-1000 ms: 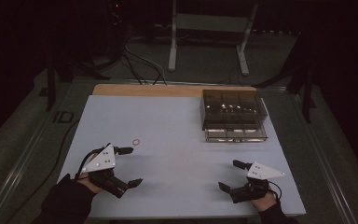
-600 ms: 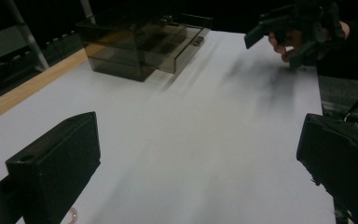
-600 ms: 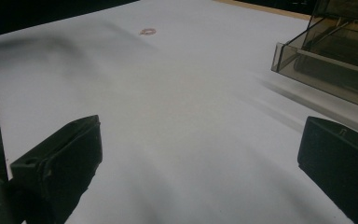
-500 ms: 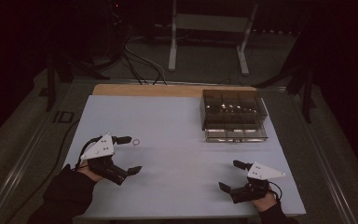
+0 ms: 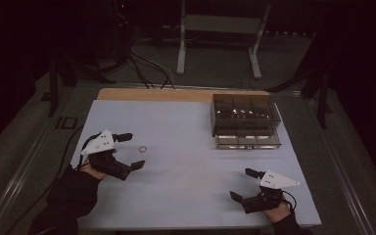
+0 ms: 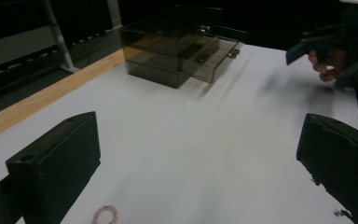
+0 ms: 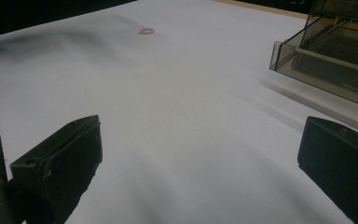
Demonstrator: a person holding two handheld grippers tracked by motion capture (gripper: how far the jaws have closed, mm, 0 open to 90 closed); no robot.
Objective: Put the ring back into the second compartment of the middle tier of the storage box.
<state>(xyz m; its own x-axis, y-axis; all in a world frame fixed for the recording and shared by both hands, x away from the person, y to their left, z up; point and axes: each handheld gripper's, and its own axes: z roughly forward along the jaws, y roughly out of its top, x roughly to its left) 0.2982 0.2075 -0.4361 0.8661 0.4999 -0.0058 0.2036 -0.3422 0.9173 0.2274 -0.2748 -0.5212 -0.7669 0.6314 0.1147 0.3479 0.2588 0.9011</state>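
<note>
High view: ring [image 5: 142, 149] lies between open jaws.

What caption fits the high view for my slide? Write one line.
Left gripper, open, closes in on a small ring on the white table; the right gripper waits open.

Ring [image 6: 105, 215] cut by bottom edge; drawer box [image 5: 245, 121] contents indistinct.
</note>
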